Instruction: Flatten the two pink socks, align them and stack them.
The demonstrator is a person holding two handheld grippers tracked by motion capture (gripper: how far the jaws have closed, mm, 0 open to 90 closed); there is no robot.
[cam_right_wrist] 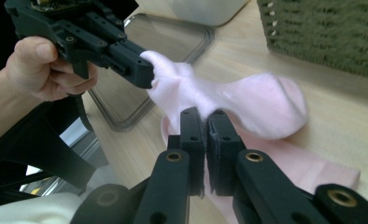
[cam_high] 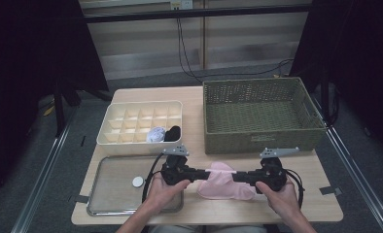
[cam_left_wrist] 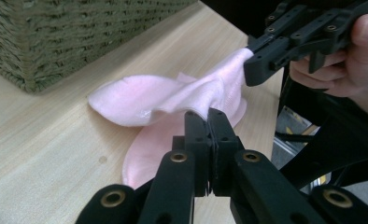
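A pink sock (cam_high: 223, 182) lies near the front edge of a wooden table (cam_high: 321, 204), between a person's two hand-held grippers. The left gripper (cam_high: 205, 172) is clenched on a fold of the sock at its left, and the right gripper (cam_high: 235, 175) is clenched on a fold at its right, so a band of the cloth is lifted and stretched between them while the rest sags onto the table. The sock looks light, soft and limp, likely fleecy; it drapes and will stretch or slip free rather than break, so a firm pinch on a doubled fold or the cuff edge seems safest. Farther back stand a green woven basket (cam_high: 262, 141) at right and a cream divided box (cam_high: 114, 141) at left, with a metal tray (cam_high: 107, 199) near left
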